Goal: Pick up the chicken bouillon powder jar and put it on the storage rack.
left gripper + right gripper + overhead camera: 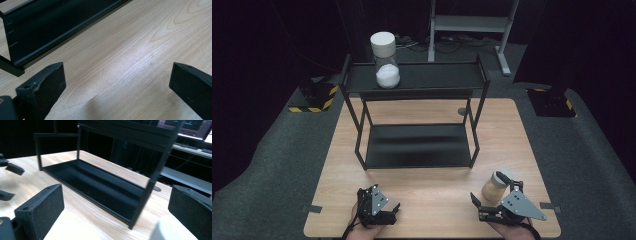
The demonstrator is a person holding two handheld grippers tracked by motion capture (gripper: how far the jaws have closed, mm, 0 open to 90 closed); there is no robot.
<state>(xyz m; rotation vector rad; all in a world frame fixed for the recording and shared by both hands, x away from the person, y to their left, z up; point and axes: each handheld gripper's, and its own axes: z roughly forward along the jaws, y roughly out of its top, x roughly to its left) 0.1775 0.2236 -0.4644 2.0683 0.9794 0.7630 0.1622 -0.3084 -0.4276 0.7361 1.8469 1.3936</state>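
Observation:
A small jar of tan contents with a pale lid point(495, 185) stands on the wooden table point(432, 190) at the front right. My right gripper point(494, 197) is open beside it. In the right gripper view the pale lid point(166, 230) shows low down, close to the inner side of the right jaw, and the jaws stand wide apart point(115, 207). My left gripper point(379, 202) rests low at the front left, open point(117, 85), with bare wood between its jaws. A second jar with a white lid and white contents point(387, 67) stands on the top shelf of the black rack point(417, 92).
The black two-tier rack's bottom tray point(417, 145) sits mid-table point(100, 185); its edge point(50, 32) lies just ahead of my left gripper. The left gripper's jaws point(11, 168) show at the far left of the right gripper view. Beyond the table are a grey metal stand point(467, 25) and striped floor bases point(314, 97).

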